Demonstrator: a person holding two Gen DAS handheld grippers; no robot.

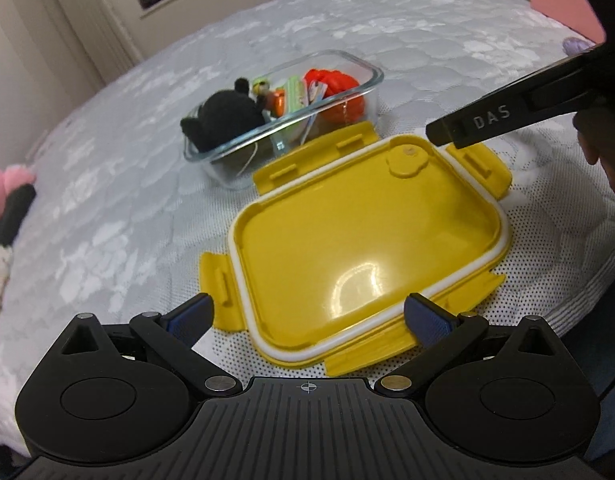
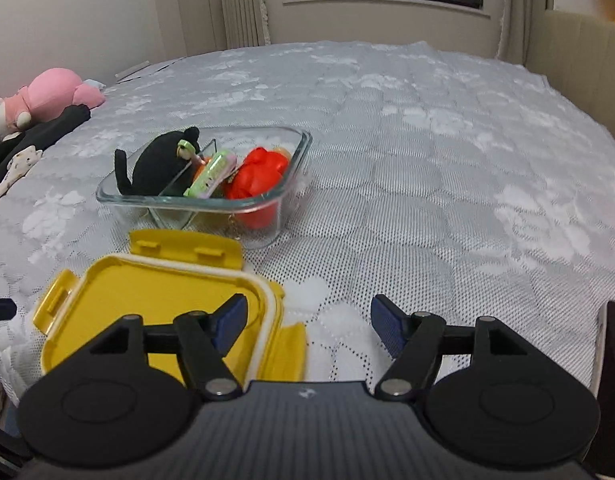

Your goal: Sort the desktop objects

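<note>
Nearest the camera in each wrist view is a gripper with its jaws spread wide and holding nothing: the left gripper (image 1: 307,320) straddles the near edge of the yellow lid (image 1: 367,248), while the right gripper (image 2: 307,320) has only its left finger over the lid's right-hand corner. Beneath everything spreads the bed (image 2: 427,140), its quilted cover soft enough to give under any push. On it the lid lies upside down, latches splayed, just in front of the glass container (image 2: 203,196), which is open and divided. Inside it sit a black plush toy (image 2: 159,164), a red toy (image 2: 259,176) and a green item (image 2: 211,172). Whether the lid came off for sorting or waits to close a filled box cannot be told; gripping its rim rather than a floppy latch would serve either way.
</note>
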